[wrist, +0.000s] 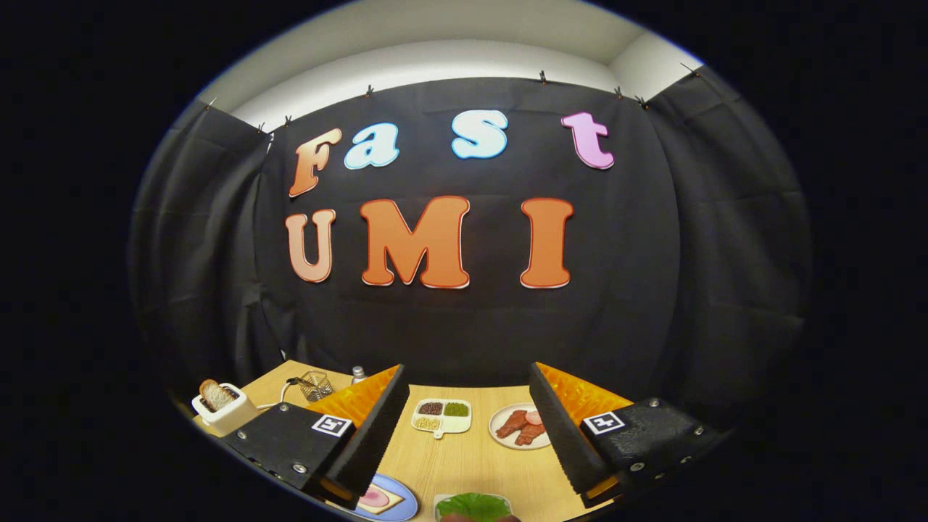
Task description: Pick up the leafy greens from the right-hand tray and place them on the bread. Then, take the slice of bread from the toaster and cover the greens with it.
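Observation:
My gripper [464, 435] is open, raised above the wooden table [471, 464], its two black-padded fingers [373, 435] spread wide with nothing between them. Below and between the fingertips lie the leafy greens [473, 505] in a white tray [438, 500]. Just left of the greens, by the left finger, a blue plate [406, 500] holds a bread slice topped with pink ham [377, 499]. Far off at the table's left corner stands a white toaster [223, 412] with a toast slice [215, 395] sticking up from it.
Beyond the fingers sit a white divided dish of beans [442, 417] and a white plate with red meat slices [523, 426]. A wire basket [316, 384] and a small bottle [358, 374] stand at the back left, near the black cloth wall.

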The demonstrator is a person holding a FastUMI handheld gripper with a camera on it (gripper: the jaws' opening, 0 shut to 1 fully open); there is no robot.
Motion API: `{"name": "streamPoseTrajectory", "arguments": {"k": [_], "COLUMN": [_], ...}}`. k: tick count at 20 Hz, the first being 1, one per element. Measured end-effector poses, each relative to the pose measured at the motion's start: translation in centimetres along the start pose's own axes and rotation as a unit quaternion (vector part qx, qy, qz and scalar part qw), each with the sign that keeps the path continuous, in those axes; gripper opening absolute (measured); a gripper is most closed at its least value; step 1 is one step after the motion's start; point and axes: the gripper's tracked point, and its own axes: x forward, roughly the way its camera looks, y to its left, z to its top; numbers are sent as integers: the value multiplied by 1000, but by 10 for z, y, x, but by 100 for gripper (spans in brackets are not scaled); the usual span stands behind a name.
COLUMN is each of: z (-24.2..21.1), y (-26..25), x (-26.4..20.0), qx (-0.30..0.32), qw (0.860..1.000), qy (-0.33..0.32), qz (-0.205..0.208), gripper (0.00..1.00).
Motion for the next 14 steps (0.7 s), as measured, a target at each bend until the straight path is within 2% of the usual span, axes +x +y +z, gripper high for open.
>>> {"name": "streamPoseTrajectory", "arguments": {"k": [3, 8, 11, 14], "z": [-65, -130, -181, -219], "y": [-14, -10, -12, -14], "x": [12, 21, 15, 6], "qx": [5, 21, 33, 43], "qw": [995, 981, 958, 939], "qy": [96, 191, 285, 342], "qz": [-14, -7, -4, -4], "gripper": [100, 100, 100, 100]}}
